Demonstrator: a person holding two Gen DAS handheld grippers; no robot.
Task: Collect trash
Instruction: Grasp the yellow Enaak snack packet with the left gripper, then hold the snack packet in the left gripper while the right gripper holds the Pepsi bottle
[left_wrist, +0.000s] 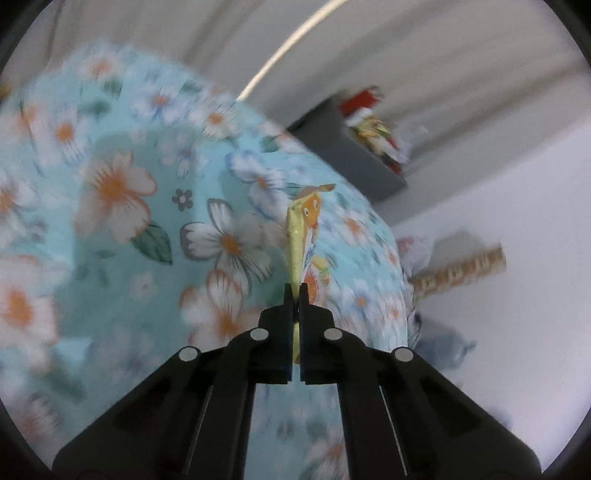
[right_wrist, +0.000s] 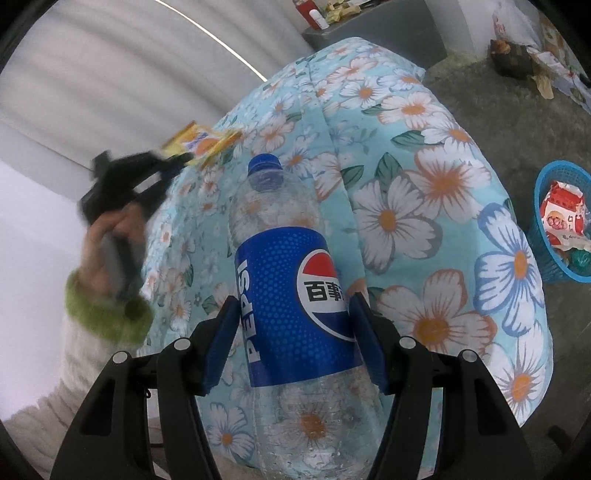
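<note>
A: Which step is this?

B: Both pieces of trash look picked up. The left tongs (left_wrist: 294, 291) are clamped flat on a yellow snack wrapper (left_wrist: 303, 236), which sticks out edge-on beyond the tips, above the floral quilt (left_wrist: 122, 192). From the right camera you can see that wrapper (right_wrist: 201, 142) held up at the far left, with the hand (right_wrist: 110, 236) below it in a green cuff.

A: And the right side?

B: The right tongs (right_wrist: 295, 325) stand partly open around an empty Pepsi bottle (right_wrist: 291, 295), blue pads against its label on both sides, cap pointing away. It appears gripped.

A: So what's next?

B: I'd say carry both to the blue basket (right_wrist: 543, 258) on the floor at the right, which already holds wrappers. That calls for swinging across the quilt, keeping the bottle squeezed so it doesn't slip, then opening over the rim one at a time.
</note>
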